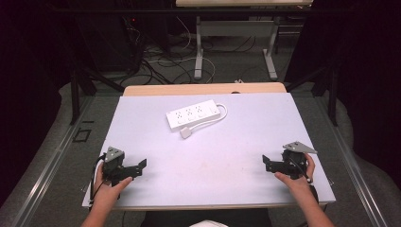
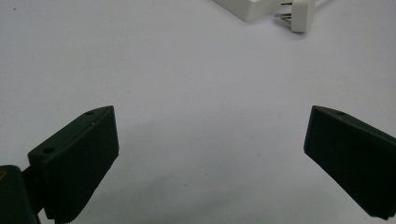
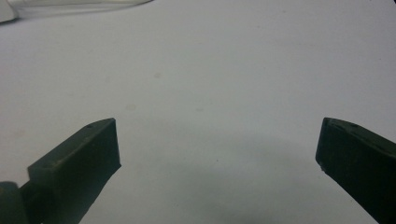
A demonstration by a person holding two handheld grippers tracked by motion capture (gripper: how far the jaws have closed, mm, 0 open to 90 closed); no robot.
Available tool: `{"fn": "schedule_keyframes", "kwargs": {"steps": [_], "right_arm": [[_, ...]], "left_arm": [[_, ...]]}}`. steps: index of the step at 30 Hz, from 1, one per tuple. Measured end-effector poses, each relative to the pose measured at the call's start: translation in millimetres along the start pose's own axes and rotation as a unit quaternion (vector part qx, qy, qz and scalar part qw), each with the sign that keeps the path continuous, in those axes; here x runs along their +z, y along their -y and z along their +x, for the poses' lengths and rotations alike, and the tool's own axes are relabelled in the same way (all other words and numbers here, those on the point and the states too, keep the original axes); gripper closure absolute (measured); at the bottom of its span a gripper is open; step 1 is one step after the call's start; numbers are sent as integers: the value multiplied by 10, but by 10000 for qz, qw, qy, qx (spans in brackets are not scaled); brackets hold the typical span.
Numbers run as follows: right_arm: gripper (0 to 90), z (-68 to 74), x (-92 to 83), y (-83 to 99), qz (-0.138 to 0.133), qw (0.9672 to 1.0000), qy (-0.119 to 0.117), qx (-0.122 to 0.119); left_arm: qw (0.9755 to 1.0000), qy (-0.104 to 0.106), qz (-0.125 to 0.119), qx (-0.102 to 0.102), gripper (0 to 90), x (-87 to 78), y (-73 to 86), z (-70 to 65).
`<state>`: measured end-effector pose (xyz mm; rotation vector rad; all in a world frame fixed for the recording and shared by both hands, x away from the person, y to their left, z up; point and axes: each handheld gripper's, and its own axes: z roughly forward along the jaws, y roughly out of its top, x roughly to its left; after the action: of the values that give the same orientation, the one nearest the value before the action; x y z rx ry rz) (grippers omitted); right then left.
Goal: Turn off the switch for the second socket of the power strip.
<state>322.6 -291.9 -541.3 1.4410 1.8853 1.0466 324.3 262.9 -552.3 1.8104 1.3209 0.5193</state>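
The white power strip (image 1: pixel 194 116) lies on the pale worktop (image 1: pixel 236 142) toward its far middle, angled, with its cord (image 1: pixel 221 116) looped round the right end and the plug (image 1: pixel 185 133) resting just in front of the strip, touching or nearly touching it; the left hand-held gripper (image 1: pixel 141 166) sits near the worktop's near-left corner, well apart from the strip, which lies ahead of it and to the right; the right hand-held gripper (image 1: pixel 266 162) sits near the near-right corner, also well apart, the strip ahead of it and to the left; both are released, jaws spread wide over bare worktop with nothing between them.

In the left gripper view the strip (image 2: pixel 254 8) is cut off by the top edge, only a corner showing, beside the plug (image 2: pixel 299 14) with its metal prongs; in the right gripper view a blurred sliver of the strip (image 3: pixel 7 11) and a stretch of cord (image 3: pixel 79 3) show at the top-left edge; the socket faces are too small to make out from the high view.
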Motion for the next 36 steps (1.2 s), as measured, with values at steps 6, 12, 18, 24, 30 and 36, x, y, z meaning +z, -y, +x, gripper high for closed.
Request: {"fn": "schedule_keyframes", "kwargs": {"steps": [6,12,18,24,30,36], "right_arm": [[0,-1,35,-7,43,10000,27,46],[0,68,33,-1,14,10000,-32,-64],[0,91,15,4,-31,9999,-26,-139],[5,90,-3,7,-68,9999,-90,-128],[8,94,-1,12,-61,9999,-105,-109],[21,101,-5,21,-88,9999,-68,-71]], "left_arm": [[10000,9,-42,-10,78,-38,-9,-19],[9999,26,-95,-27,79,-62,-2,-54],[10000,21,-86,30,99,-69,-8,-89],[9999,53,-78,59,150,-62,-25,-124],[9997,149,-85,189,166,-51,-47,-198],[9991,216,-80,360,215,-51,-57,-273]]}}
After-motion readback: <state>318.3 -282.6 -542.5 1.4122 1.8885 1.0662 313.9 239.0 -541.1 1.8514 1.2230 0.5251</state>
